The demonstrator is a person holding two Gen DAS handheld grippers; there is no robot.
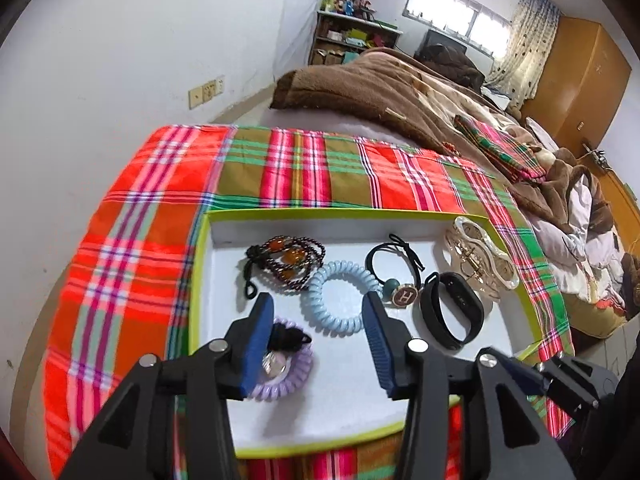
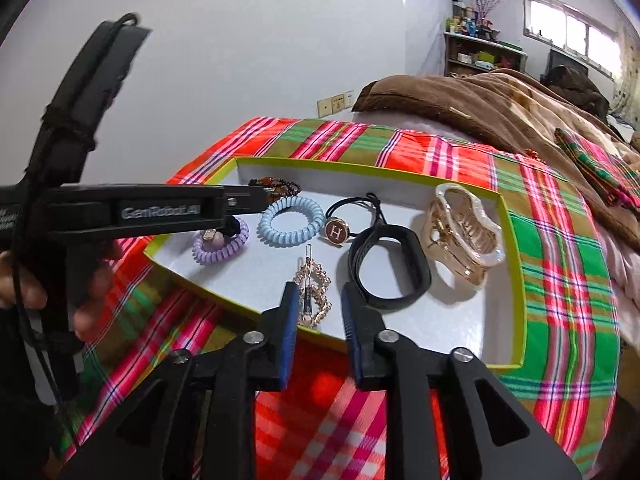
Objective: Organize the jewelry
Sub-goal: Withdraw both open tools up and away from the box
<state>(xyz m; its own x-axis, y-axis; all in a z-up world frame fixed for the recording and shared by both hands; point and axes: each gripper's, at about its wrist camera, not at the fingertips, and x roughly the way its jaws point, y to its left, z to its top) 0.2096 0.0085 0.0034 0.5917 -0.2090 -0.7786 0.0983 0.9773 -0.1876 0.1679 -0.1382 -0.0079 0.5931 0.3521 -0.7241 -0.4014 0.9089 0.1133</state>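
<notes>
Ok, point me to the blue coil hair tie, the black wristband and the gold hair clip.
blue coil hair tie [image 1: 320, 307]: left wrist view, left side of coil.
black wristband [image 2: 422, 258]: right wrist view, right side of band.
gold hair clip [image 2: 320, 280]: right wrist view, beaded edge between the open gripper fingers.

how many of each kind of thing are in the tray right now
Spiral hair ties: 2, blue and purple
Black elastic hair tie with H charm: 1
Beaded bracelet: 1
Black wristband: 1
Claw clip: 1
Gold hair clip: 1
Total: 7
</notes>
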